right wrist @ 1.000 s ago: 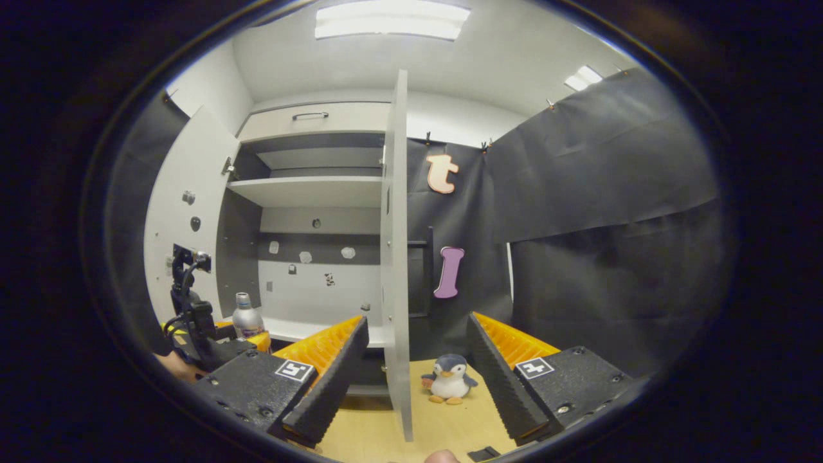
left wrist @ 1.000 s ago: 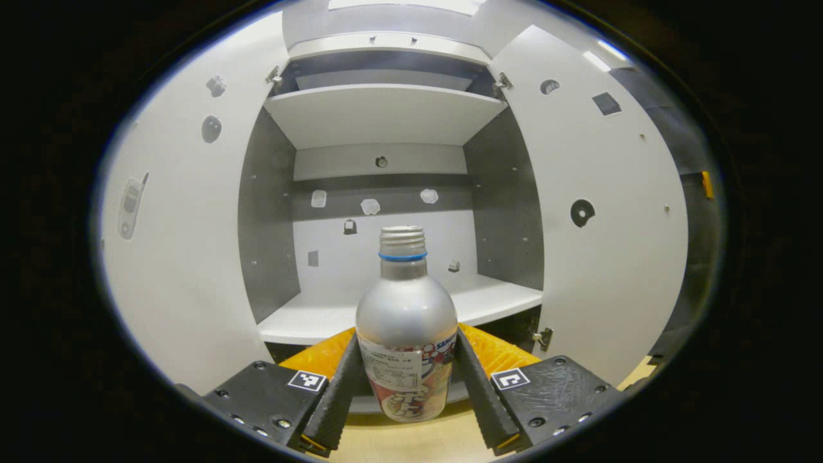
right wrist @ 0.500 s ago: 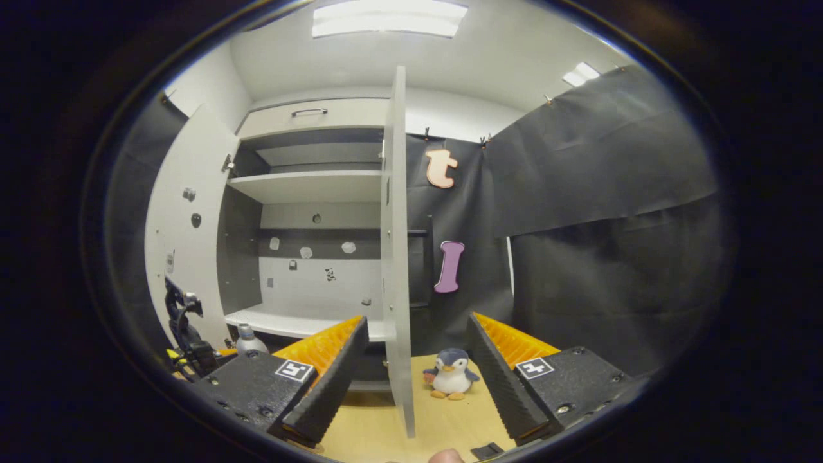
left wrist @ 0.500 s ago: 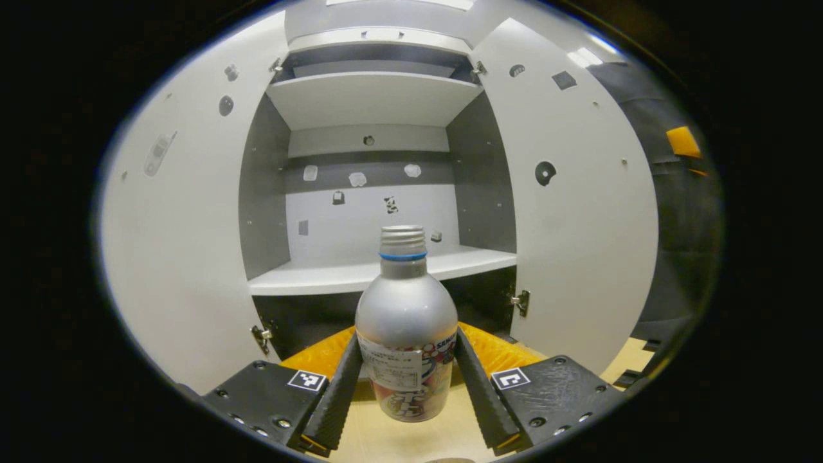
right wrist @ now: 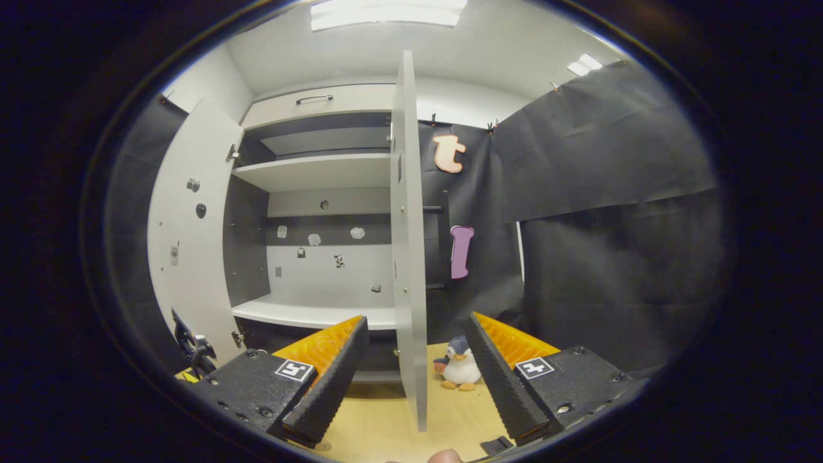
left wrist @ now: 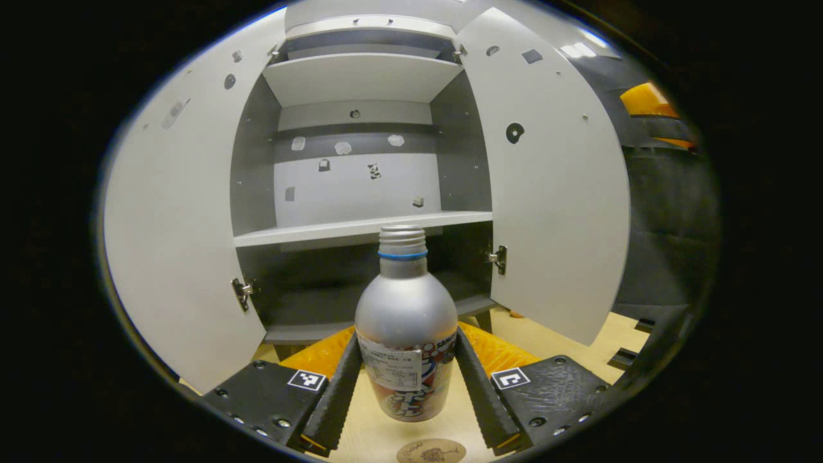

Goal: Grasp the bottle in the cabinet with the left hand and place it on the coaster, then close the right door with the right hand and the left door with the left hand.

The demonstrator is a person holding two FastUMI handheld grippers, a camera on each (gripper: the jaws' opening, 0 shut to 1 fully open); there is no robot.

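In the left gripper view a silver bottle [left wrist: 406, 321] with a blue neck ring and a printed label stands upright between my left gripper's fingers, and the left gripper [left wrist: 406, 386] is shut on it. It hangs above the wooden table, just behind a round brown coaster [left wrist: 431, 451] at the bottom edge. The grey cabinet [left wrist: 360, 225] stands behind, with its left door [left wrist: 173, 244] and right door [left wrist: 553, 193] open. In the right gripper view my right gripper [right wrist: 415, 370] is open, and the right door's edge [right wrist: 409, 257] stands between its fingers, farther off.
A small penguin toy [right wrist: 460, 372] sits on the wooden table [right wrist: 379, 424] right of the open door. The cabinet's shelf [right wrist: 315, 315] is bare. Part of the left gripper [right wrist: 193, 347] shows at the far left of the right gripper view.
The left gripper has carried the bottle out of the cabinet and down toward the table; the coaster has come into view below it. The right gripper has shifted slightly toward the right door's edge.
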